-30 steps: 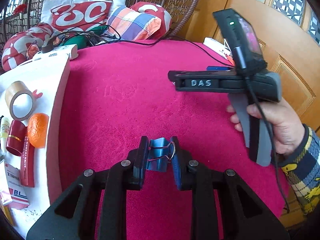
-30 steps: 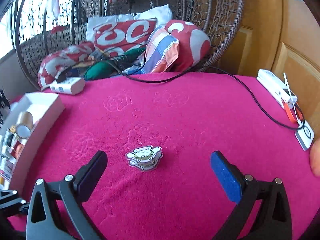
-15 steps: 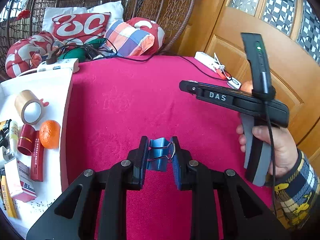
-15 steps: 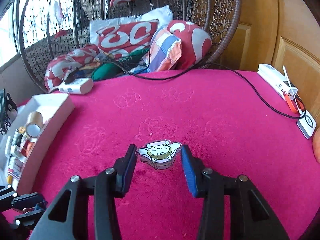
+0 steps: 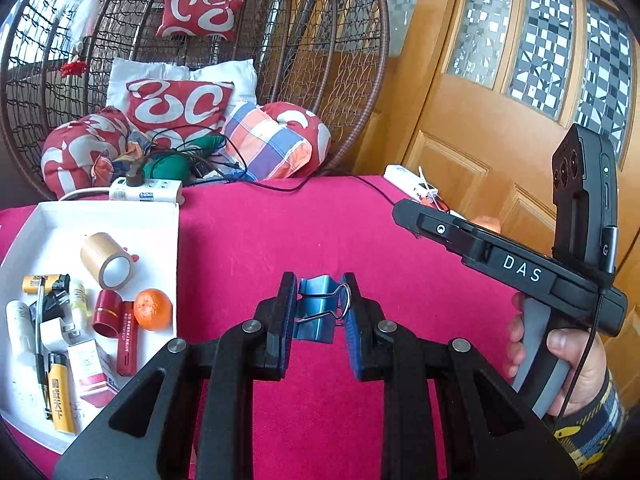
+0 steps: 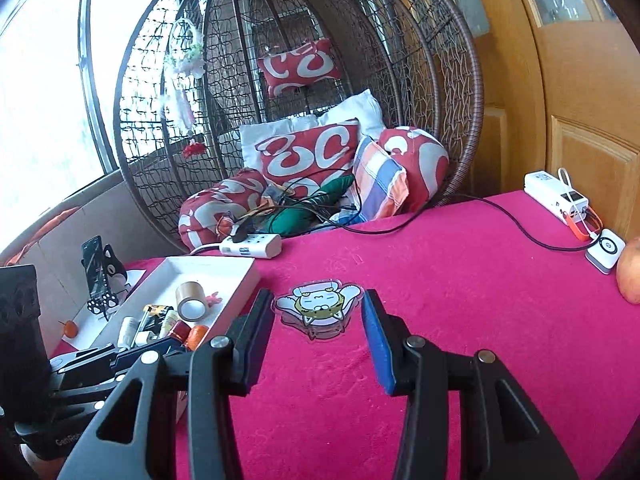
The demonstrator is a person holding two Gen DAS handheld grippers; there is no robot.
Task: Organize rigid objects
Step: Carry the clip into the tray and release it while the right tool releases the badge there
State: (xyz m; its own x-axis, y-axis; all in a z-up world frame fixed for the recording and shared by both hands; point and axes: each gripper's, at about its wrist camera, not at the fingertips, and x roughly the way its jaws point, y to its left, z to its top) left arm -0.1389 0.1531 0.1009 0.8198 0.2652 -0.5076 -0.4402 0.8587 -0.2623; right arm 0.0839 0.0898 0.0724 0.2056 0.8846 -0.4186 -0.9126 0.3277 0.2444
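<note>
My left gripper (image 5: 319, 312) is shut on a blue binder clip (image 5: 318, 308) and holds it above the pink tablecloth, right of the white tray (image 5: 168, 216). My right gripper (image 6: 318, 314) is shut on a flat acrylic cartoon charm (image 6: 318, 308) and holds it raised above the cloth. The right gripper's body with the "DAS" label (image 5: 520, 268) shows at the right in the left wrist view. The tray (image 6: 240, 272) also shows at the left in the right wrist view.
The tray holds a tape roll (image 5: 107, 260), an orange (image 5: 153, 309), a red tube (image 5: 107, 312), a lighter (image 5: 60, 396) and several small items. A power strip (image 5: 146, 192), a cable, a power bank (image 6: 556, 198) and an apple (image 6: 630, 272) lie on the table. A wicker chair stands behind.
My right gripper closed on the charm and lifted it off the cloth. My left gripper rose and tilted up with the clip still in it, bringing the tray into fuller view.
</note>
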